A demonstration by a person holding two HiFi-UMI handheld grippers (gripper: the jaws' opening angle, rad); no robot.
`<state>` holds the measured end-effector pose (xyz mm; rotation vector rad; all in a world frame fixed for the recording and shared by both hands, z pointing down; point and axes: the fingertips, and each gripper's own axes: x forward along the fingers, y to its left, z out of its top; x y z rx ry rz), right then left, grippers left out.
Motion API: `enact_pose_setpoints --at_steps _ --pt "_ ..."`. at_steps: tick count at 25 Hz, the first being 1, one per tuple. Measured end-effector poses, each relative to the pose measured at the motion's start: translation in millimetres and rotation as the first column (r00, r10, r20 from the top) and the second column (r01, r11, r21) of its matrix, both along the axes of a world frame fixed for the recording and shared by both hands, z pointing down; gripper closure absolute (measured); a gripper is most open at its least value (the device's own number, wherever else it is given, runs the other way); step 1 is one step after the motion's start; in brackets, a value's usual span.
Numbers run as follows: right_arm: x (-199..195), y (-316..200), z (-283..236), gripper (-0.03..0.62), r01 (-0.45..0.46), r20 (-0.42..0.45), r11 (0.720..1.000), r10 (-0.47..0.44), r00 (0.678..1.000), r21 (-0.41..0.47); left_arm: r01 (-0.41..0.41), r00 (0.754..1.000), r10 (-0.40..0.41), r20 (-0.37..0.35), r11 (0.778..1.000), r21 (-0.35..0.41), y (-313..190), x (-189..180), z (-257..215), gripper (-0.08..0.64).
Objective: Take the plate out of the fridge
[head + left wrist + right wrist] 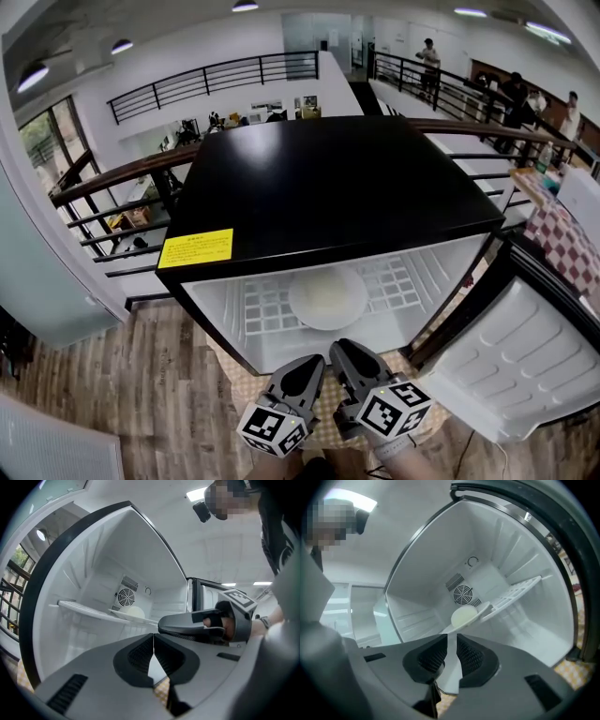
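Yellow label unreadable on fridge; left gripper closed, right gripper slightly parted.

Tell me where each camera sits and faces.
Head view: on the person's head, facing steeply down at the fridge top and the plate on its shelf; left gripper and right gripper show at the bottom.
Left gripper view: on the left gripper, facing up into the open fridge; own fingers together, right gripper and the hand holding it alongside.
Right gripper view: on the right gripper, facing into the fridge, tilted; own fingers slightly apart.
Shared: all three see the plate.
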<state>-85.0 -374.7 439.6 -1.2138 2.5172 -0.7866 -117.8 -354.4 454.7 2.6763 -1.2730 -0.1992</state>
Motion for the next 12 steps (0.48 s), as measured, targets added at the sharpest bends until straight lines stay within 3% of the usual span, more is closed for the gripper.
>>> enact_pose_setpoints --at_steps 4,12 --pt "9.6 -13.3 -3.9 0.538 -0.034 0.19 0.992 0.057 0.98 -0.123 -0.009 1.0 0.009 -0.001 1.0 -0.007 -6.2 0.8 0.6 0.549" --pt "16.0 -31.7 -8.5 0.506 -0.045 0.384 0.97 0.137 0.913 -0.239 -0.024 1.0 0.024 -0.006 1.0 -0.001 -12.9 0.2 0.5 0.549"
